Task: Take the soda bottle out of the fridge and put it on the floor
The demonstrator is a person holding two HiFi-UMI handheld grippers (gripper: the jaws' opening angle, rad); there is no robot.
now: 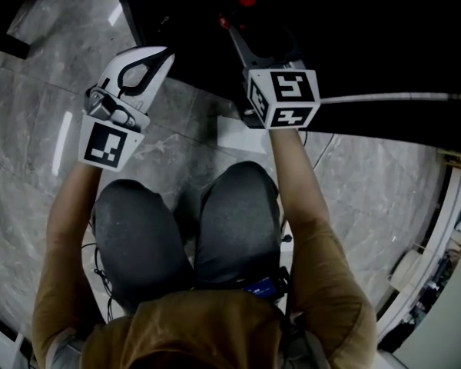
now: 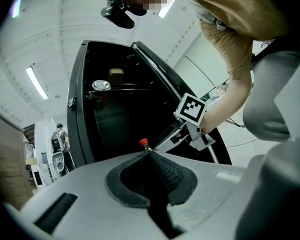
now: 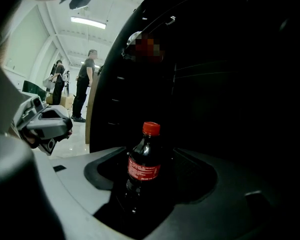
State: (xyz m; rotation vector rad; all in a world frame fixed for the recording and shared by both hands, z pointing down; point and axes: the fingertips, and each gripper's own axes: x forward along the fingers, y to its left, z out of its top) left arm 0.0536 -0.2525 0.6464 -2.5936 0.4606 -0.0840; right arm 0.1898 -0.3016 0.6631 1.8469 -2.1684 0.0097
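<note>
Soda bottle (image 3: pixel 144 164) stands upright between the right gripper's (image 3: pixel 151 170) jaws, which are spread clear of it; its base is hidden. At 12 o'clock behind it gapes the dark fridge (image 3: pixel 215 84), a can (image 2: pixel 101 85) on its shelf. The left gripper (image 2: pixel 149 156), clenched on nothing, hangs at 9 o'clock.

Upright dark soda bottle (image 3: pixel 144 164), red cap, red label, just before the black open fridge (image 3: pixel 230 84)

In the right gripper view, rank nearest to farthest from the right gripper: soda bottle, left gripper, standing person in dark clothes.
1. Dark red-capped plastic soda bottle, between its fingers.
2. Grey left gripper, at left.
3. Standing person in dark clothes, far background.
</note>
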